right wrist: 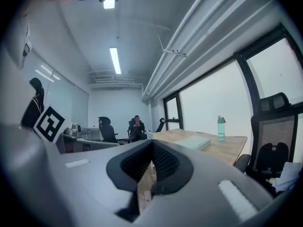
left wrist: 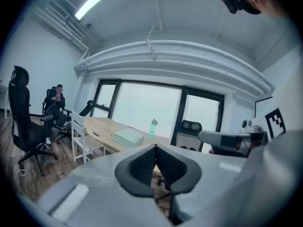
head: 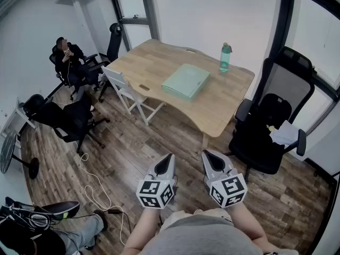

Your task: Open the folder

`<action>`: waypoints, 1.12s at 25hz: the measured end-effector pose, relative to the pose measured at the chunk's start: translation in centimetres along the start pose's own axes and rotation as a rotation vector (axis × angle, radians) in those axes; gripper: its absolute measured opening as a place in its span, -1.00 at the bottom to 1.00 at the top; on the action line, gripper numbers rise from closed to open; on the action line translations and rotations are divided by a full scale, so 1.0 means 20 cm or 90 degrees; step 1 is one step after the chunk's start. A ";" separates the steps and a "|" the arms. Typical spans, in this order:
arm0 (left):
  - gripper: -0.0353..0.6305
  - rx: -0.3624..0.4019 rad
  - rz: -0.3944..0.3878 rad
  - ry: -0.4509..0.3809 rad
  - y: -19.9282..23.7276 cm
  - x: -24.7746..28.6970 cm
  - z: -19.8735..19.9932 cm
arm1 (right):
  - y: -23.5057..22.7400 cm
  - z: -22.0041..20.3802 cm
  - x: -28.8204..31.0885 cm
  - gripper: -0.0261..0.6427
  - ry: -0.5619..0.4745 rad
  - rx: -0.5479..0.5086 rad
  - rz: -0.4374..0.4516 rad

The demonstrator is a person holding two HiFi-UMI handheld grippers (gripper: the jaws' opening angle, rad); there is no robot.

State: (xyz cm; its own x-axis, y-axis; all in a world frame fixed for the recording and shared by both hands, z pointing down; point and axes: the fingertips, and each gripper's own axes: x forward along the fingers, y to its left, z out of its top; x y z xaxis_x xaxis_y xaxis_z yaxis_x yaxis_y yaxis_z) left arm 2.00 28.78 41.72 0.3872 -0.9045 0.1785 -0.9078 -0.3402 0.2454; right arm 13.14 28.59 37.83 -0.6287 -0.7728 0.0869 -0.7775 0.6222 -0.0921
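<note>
A pale green folder [head: 186, 81] lies closed and flat on the wooden table [head: 159, 62], far ahead of both grippers. The same folder shows small in the left gripper view [left wrist: 127, 136] and the right gripper view [right wrist: 191, 142]. My left gripper [head: 170, 157] and right gripper [head: 205, 154] hang side by side over the wood floor, well short of the table. Both point roughly level toward it. Each is shut with its tips touching and nothing between them, as seen along the left gripper [left wrist: 155, 147] and the right gripper [right wrist: 151, 143].
A teal bottle [head: 226, 57] stands on the table's far right. A black office chair [head: 268, 126] with papers sits right of the table, and a white chair [head: 125, 92] at its left side. More black chairs and a seated person [head: 69, 62] are at far left. A white cable [head: 93, 187] lies on the floor.
</note>
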 end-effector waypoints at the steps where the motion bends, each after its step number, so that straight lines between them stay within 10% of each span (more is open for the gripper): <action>1: -0.88 -0.004 0.000 0.000 0.00 -0.01 0.00 | 0.01 0.00 -0.01 -0.92 0.001 -0.002 0.002; 28: -0.88 -0.026 0.040 -0.002 -0.13 -0.09 -0.13 | 0.00 -0.10 -0.14 -0.92 0.016 0.015 0.054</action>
State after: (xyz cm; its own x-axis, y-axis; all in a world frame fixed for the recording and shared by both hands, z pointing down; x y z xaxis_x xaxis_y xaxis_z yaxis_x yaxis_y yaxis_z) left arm 4.08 31.93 43.15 0.3297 -0.9245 0.1913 -0.9226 -0.2725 0.2731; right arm 14.80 30.98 39.54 -0.6925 -0.7141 0.1022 -0.7212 0.6817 -0.1235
